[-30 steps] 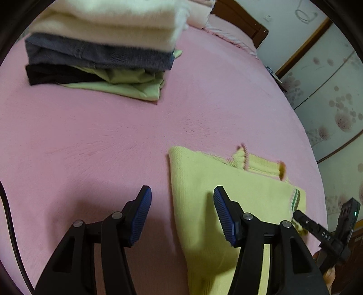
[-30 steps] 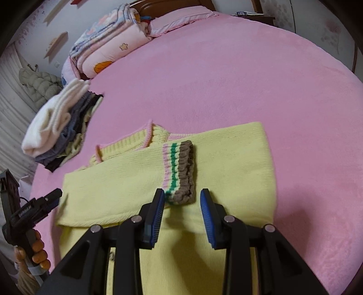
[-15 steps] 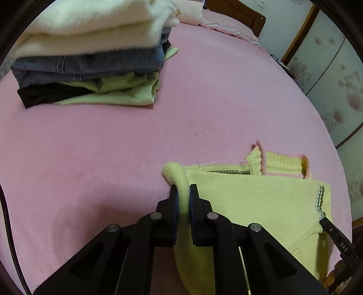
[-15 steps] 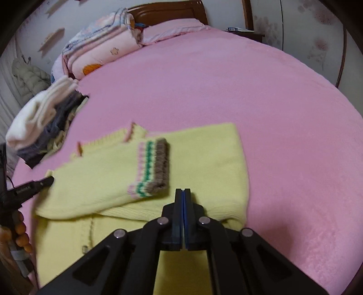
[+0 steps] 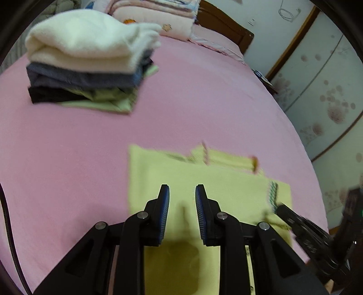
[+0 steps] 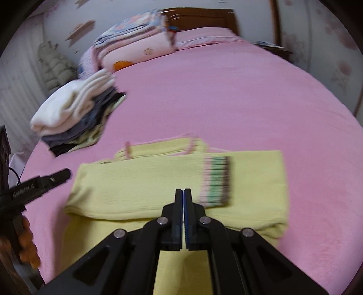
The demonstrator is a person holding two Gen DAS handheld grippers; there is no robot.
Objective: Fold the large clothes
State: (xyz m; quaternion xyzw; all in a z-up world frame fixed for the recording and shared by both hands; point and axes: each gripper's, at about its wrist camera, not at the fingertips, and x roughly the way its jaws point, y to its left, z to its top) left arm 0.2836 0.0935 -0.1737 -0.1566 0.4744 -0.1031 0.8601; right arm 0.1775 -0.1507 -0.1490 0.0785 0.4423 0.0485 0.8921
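A pale yellow knit sweater [image 5: 226, 188] lies folded flat on the pink bed cover [image 5: 204, 102], collar at the far side. Its sleeve with the striped cuff [image 6: 215, 181] is laid across the body [image 6: 136, 188]. My left gripper [image 5: 181, 188] hovers over the sweater's left part. Its jaws are opening and no cloth is between the pads. My right gripper [image 6: 183, 190] hangs over the folded front edge with its pads pressed together, and I see no cloth pinched in them. Each gripper also shows at the edge of the other's view: right gripper [image 5: 301, 229], left gripper [image 6: 40, 183].
A stack of folded clothes [image 5: 86, 68], white on top, then grey, black and light green, sits on the bed's far left [image 6: 74, 113]. Folded pink bedding [image 6: 136, 45] and a wooden headboard [image 6: 199, 18] are at the back. A wardrobe [image 5: 329, 90] stands on the right.
Both grippers closed at the sweater's near edge half a second ago. Since then the left has let go and opened, both have pulled back and up, and the sweater lies flat.
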